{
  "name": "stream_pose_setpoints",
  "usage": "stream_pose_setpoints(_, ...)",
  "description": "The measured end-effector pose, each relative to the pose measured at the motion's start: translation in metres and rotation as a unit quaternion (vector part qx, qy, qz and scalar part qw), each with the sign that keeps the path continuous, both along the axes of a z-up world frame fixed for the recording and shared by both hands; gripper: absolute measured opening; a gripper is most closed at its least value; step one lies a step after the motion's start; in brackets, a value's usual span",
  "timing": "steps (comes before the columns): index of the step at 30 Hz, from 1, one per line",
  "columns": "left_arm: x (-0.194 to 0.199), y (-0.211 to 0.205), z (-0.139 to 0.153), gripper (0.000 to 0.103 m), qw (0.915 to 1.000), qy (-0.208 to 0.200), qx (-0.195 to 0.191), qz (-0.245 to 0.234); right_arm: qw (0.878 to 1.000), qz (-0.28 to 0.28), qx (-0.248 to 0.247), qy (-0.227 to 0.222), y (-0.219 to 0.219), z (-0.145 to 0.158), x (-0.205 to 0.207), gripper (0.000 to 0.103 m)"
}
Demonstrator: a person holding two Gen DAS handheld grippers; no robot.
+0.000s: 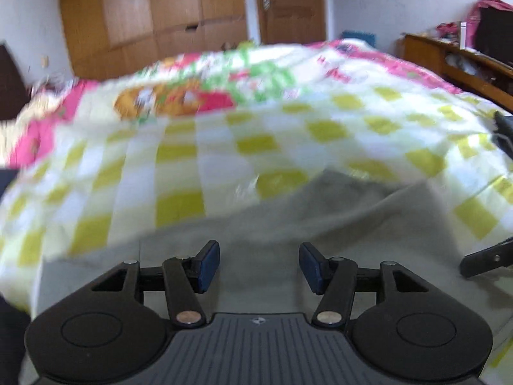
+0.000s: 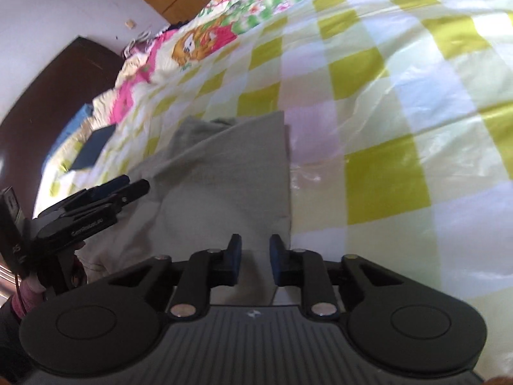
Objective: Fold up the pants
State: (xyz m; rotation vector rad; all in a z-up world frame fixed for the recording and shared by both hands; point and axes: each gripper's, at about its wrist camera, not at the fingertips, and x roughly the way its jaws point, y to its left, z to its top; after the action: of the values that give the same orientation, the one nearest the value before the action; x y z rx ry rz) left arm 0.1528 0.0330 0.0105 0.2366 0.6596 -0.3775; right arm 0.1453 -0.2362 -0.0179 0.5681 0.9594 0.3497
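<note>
between folds — both claws hover over the grey pants (image 2: 231,166), left gripper (image 1: 259,266) half open, right gripper (image 2: 255,261) narrower, both empty; next, pinch the edge at 12 o'clock.

Both claws were built of matte black plastic. The left claw (image 1: 259,268) and the right claw (image 2: 255,263) each carried dark blue pads, silver pivot screws, round side discs and a ribbed grey plate with a small logo. White lettering was printed on the left claw's side, and a pink sleeve cuff (image 2: 30,290) was worn behind it.
</note>
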Motion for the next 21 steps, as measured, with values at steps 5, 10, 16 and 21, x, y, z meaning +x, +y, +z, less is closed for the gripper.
stream_pose_setpoints(5, -0.003, -0.056, 0.014, 0.069, 0.99, 0.024, -0.011, -0.139, 0.999, -0.002, 0.052, -0.001, -0.016, -0.007, -0.01, 0.048)
stream_pose_setpoints(10, 0.028, -0.106, -0.021, 0.069, 0.9819, -0.009, 0.105, -0.157, 0.997, 0.026, 0.068, 0.008, -0.008, -0.014, -0.007, 0.048)
stream_pose_setpoints(16, 0.066, -0.098, -0.02, 0.076, 0.993, -0.014, 0.086, -0.079, 0.996, 0.042, 0.082, 0.018, -0.01, -0.009, -0.01, 0.046)
stream_pose_setpoints(21, 0.042, -0.104, 0.003, 0.075, 0.9874, -0.022, 0.068, -0.141, 0.991, 0.058, 0.113, 0.047, -0.012, -0.013, -0.007, 0.048)
